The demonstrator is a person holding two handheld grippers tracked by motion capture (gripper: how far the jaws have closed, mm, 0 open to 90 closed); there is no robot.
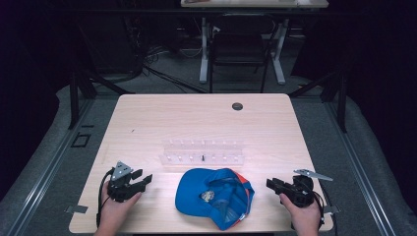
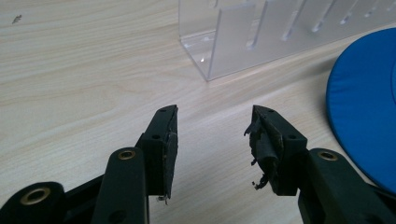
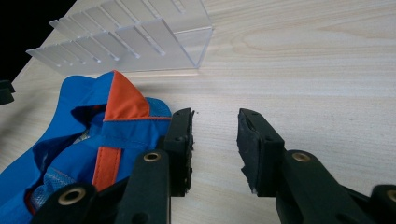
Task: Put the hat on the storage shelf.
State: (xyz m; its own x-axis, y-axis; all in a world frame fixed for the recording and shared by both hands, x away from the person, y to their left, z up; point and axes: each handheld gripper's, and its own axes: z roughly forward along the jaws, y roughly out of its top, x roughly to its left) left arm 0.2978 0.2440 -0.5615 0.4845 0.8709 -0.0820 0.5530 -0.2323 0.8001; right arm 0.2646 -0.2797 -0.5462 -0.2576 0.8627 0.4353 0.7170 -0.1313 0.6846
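Observation:
A blue cap with orange panels [image 1: 215, 196] lies upside down near the table's front edge, its brim [image 2: 364, 107] toward the left. Just behind it stands a clear acrylic rack [image 1: 202, 152] with several slots. My left gripper [image 1: 143, 178] rests at the front left, held in a hand, open with bare table between its jaws [image 2: 212, 140]. At the front right my right gripper [image 1: 272, 184] is open too, empty, its jaws [image 3: 215, 144] just beside the cap's crown [image 3: 112, 126]. Worn padding hangs from the left gripper's pads [image 2: 261, 149].
The light wooden table [image 1: 196, 118] has a small round dark grommet [image 1: 237, 106] at the back. Beyond it stand a dark chair [image 1: 239, 46] and another desk's white legs [image 1: 203, 49]. Dark floor drops off on both sides.

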